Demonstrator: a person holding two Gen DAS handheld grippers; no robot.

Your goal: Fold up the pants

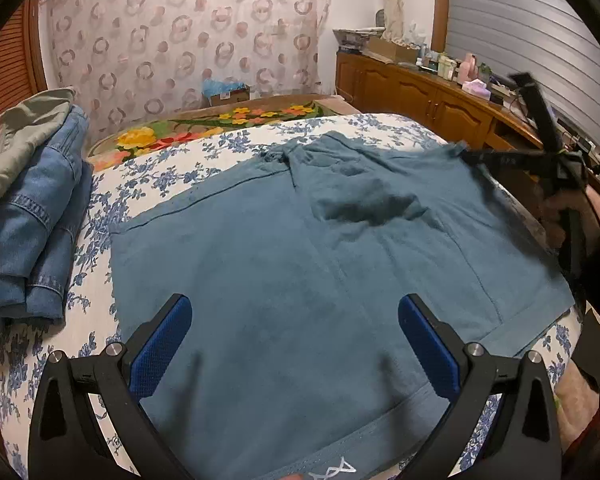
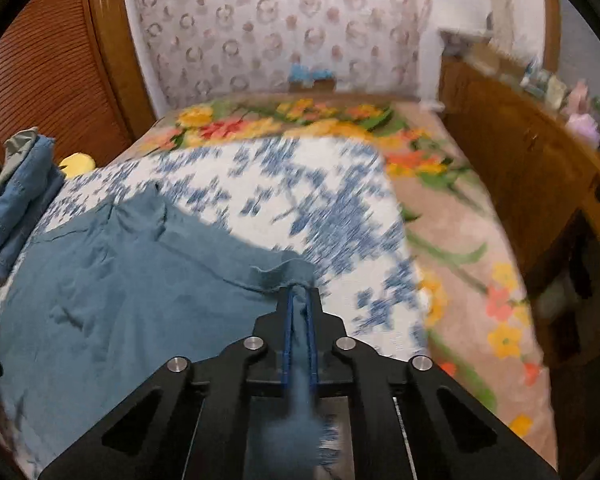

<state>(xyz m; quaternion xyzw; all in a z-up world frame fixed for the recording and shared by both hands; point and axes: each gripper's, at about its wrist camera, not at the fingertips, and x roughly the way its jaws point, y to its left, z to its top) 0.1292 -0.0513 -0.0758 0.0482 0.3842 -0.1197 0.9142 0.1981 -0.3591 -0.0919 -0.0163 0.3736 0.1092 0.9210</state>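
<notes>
pants (image 1: 300,264) | teal-blue, soft knit | spread mostly flat on bed | one far corner lifted, wrinkled

Black angular gripper (image 1: 294,312) frames — blue textured pads (image 1: 162,346), silver screws (image 1: 114,348).

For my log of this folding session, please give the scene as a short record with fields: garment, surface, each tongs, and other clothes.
garment: teal pants, spread mostly flat
surface: bed with blue floral sheet
left tongs: open, above the pants near the waistband, holding nothing
right tongs: shut on a far edge of the pants
other clothes: folded denim and a grey-green garment, stacked beside the pants
</notes>
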